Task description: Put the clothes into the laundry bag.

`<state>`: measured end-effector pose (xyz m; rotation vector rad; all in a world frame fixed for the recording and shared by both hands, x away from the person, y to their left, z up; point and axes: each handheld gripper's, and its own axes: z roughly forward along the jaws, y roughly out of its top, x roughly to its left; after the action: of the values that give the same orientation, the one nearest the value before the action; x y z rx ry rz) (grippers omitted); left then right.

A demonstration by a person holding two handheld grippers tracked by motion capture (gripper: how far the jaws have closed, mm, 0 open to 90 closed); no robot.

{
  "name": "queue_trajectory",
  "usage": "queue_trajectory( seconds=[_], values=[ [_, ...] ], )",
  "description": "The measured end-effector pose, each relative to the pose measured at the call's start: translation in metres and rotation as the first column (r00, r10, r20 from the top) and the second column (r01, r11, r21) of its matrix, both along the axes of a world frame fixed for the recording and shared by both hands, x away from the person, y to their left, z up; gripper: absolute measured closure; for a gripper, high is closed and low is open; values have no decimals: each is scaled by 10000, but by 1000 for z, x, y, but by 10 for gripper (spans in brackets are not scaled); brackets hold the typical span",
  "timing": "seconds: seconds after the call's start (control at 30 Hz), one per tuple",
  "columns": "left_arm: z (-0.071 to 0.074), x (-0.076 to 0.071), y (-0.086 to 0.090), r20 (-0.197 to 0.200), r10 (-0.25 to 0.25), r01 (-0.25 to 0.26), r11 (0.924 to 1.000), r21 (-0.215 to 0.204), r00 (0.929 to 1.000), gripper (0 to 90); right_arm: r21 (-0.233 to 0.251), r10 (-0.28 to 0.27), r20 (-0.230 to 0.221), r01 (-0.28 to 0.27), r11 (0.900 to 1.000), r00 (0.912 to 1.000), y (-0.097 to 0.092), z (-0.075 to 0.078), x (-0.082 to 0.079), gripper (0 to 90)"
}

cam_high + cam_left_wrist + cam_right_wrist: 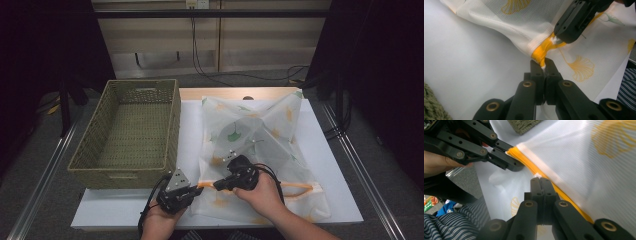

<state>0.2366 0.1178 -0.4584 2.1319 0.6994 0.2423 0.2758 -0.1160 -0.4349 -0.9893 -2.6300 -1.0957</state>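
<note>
High view: both grippers pinch the mesh bag's (252, 131) orange zipper band (295, 188), left gripper (199, 188) at its end nearest the basket (131, 131), right gripper (218, 185) just beside.

A green woven basket (129, 132) sits empty on the left of a white table (335, 165), its near corner over the edge, as black cables (235, 76) trail across the grey floor (45, 200) behind.
</note>
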Motion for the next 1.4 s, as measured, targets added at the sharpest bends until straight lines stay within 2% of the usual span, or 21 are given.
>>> queue_trajectory(
  seconds=[0.03,0.07,0.1,0.27,0.57,0.77,0.83,0.87,0.9,1.0,1.03,1.4],
  values=[
    [0,0,0,-47,26,-26,10000,72,10000,888,-18,-47,56,47,10000,10000,-2,0,0,900],
    [-1,0,0,-51,-24,24,10000,-56,10000,888,-47,-74,37,74,10000,10000,-4,1,0,900],
    [0,-1,0,-57,32,-32,9999,96,10000,888,-73,-134,53,135,9999,9999,-5,1,-1,900],
    [-1,-1,0,-122,77,-74,9998,205,9999,888,-158,-188,221,192,9997,9996,-14,4,-4,900],
    [-2,-2,-2,-195,-230,234,9995,192,9995,887,-195,-498,494,508,9985,9975,-34,12,-10,900],
    [-2,-4,-5,-155,-352,359,9982,484,9993,887,-263,-657,550,672,9974,9963,-47,15,-14,900],
    [-2,-4,-4,-256,-273,283,9988,393,9993,887,-249,-751,549,765,9968,9957,-52,16,-15,900],
    [-2,-3,-3,-266,-285,297,9984,486,9992,887,-246,-789,583,805,9965,9952,-55,16,-16,900],
    [-2,-3,-3,-222,-326,334,9988,361,9992,887,-275,-791,595,808,9963,9951,-57,17,-16,900],
    [-2,-3,-2,-266,-291,306,9980,555,9992,887,-229,-901,646,917,9955,9938,-63,19,-18,900],
    [-3,-3,-2,-300,-308,321,9985,453,9991,887,-250,-949,673,968,9950,9932,-65,20,-19,900],
    [-5,-2,-2,-439,-378,402,9977,541,9983,886,-190,-1447,953,1471,9889,9849,-95,27,-29,900]
  ],
)
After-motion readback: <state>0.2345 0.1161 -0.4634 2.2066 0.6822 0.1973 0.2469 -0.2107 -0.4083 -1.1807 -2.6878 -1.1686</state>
